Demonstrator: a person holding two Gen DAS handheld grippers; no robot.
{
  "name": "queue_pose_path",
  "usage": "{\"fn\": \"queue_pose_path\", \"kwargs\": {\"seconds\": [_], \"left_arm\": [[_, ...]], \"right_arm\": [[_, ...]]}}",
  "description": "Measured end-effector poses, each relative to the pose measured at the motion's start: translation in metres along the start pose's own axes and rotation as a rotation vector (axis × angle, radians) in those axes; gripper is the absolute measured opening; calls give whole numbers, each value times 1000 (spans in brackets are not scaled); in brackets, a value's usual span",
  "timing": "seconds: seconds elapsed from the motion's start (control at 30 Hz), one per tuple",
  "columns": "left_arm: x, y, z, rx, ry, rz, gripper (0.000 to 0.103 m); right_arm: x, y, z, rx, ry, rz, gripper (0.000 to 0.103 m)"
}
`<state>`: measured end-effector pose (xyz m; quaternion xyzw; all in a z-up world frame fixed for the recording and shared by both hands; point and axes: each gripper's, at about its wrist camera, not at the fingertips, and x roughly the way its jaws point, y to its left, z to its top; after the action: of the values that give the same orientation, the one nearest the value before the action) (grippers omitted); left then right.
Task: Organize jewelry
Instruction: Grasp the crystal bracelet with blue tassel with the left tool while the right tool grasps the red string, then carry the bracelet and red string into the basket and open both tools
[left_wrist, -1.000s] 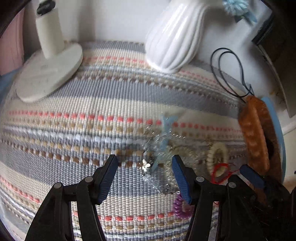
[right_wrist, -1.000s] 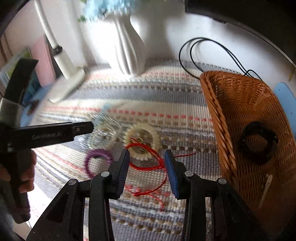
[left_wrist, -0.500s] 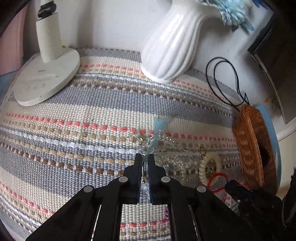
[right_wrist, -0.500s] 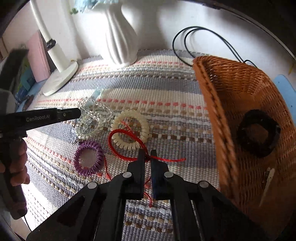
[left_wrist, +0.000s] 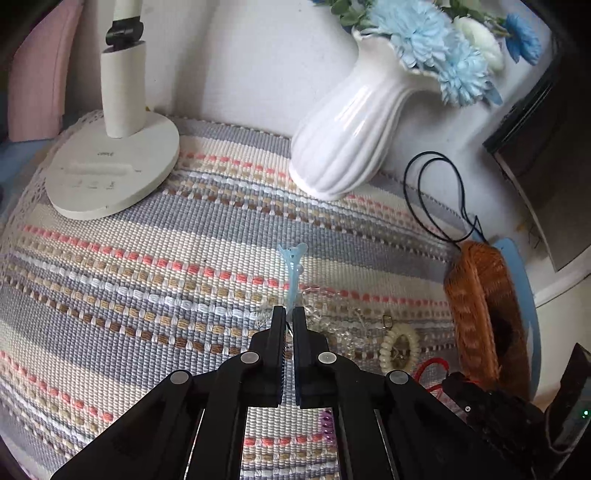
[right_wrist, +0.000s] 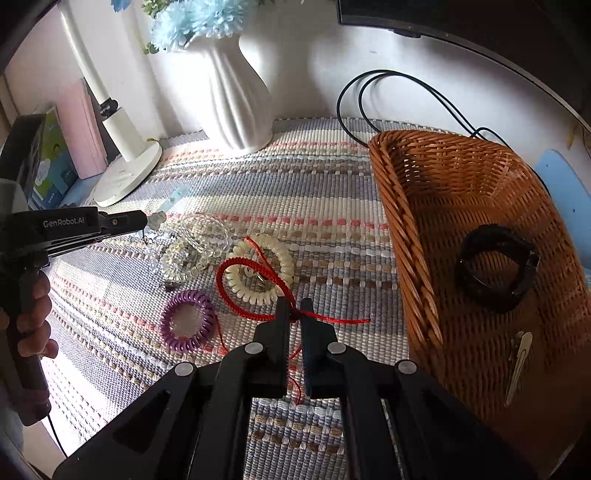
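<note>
Red cord bracelet (right_wrist: 255, 284) pinched at its knot between the shut pads of the right claw (right_wrist: 294, 314); loop draped up and left over the cream coil hair tie (right_wrist: 262, 267), loose tail trailing right toward the wicker basket (right_wrist: 417, 258). Noted basket just right of the right claw, long axis running away from the camera, open side facing the claw; black band (right_wrist: 496, 267) and a pale clip (right_wrist: 519, 360) already inside. Judged the coming move a short carry rightward over the near rim, right hand plainly the nearer of the two.

Blue hair clip (left_wrist: 293, 269) gripped at its near end by the left claw (left_wrist: 289, 314), jaws having just closed on it; clip's long axis in line with the claw, pointing away toward the white vase (left_wrist: 347, 136). Seen from the right wrist view as the left claw (right_wrist: 146, 220) entering from the left, well apart from the basket, with the clear bead bracelets (right_wrist: 192, 247) and purple coil hair tie (right_wrist: 188, 321) lying between on the woven mat (right_wrist: 325, 206). Judged a longer crossing needed for this one, past the right hand.

Possible snag: red loop touching the cream coil, could drag it along.
</note>
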<state>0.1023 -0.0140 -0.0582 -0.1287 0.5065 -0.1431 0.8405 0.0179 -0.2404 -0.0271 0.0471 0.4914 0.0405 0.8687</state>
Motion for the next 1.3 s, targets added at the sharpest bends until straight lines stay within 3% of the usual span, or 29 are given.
{"fn": "queue_pose_path", "kwargs": {"seconds": [0.4,0.5,0.63,0.7,0.77,0.8,0.9,1.0,1.03,1.07,1.3], "left_arm": [[-50,-7,14,-15,-98,-128,1],[-49,-9,16,9,-99,-97,1],[-25,-8,15,13,-33,-71,3],[-8,-9,14,25,-9,-59,13],[13,-13,13,46,26,-39,40],[24,-15,13,56,47,-24,42],[51,-22,9,96,110,29,42],[54,-33,4,166,70,86,40],[55,-34,3,166,67,90,26],[55,-34,3,159,66,84,16],[23,-25,13,90,5,14,16]], "right_arm": [[-17,4,4,3,-38,34,7],[-19,4,4,6,-40,33,7],[-19,3,3,20,-30,39,7],[-19,2,2,26,-24,44,7],[-19,2,1,30,-20,46,7],[-19,2,1,32,-19,44,7],[-20,2,-1,36,-19,41,7],[-20,0,-3,48,-15,36,7],[-20,-1,-3,53,-15,36,7],[-20,-3,-4,60,-15,36,7],[-26,-8,-2,74,-38,31,7]]}}
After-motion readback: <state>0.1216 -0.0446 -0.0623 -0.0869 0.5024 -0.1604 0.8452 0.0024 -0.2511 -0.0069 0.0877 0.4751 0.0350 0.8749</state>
